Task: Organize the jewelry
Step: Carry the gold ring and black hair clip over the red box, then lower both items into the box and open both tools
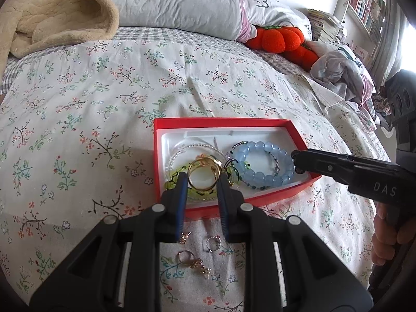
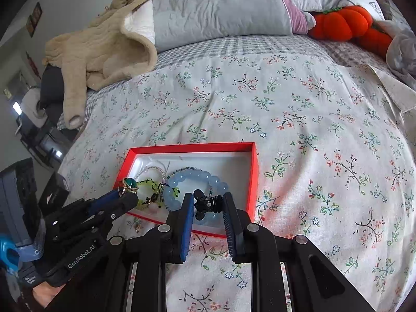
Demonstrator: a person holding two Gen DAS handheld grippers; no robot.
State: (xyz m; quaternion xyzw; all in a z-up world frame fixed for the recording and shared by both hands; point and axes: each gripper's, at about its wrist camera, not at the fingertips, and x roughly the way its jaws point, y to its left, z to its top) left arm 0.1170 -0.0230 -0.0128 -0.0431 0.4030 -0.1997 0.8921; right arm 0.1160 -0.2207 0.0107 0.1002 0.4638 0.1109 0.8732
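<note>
Progress is partial. Your red box (image 1: 286, 191) sits on the floral bedspread (image 1: 104, 104) and already holds most of the pieces: a blue bead bracelet (image 1: 265, 165), a clear bead bracelet (image 1: 182, 150) and a yellow-green bracelet (image 2: 145, 189) lie on its white liner.

Your left gripper (image 1: 201, 182) is pinching a gold ring (image 1: 202, 179) between its blue pads, above the box's near left part. From the right wrist view the ring carries a green stone and is clamped at the fingertips, clear of the liner. It has not been set down.

Your right gripper (image 2: 208, 204) is closed on a small black item (image 2: 205, 202) over the blue bead bracelet at the box's near right. It looks like a dark earring or clip, but the view is too coarse for me to say which.

Outstanding: three small pieces remain on the bedspread just in front of the box, seen between the left fingers. These are a small gold piece (image 1: 184, 238), a silver ring (image 1: 212, 243) and a gold ring with a charm (image 1: 193, 260). Both held items must go in, then these three.
</note>
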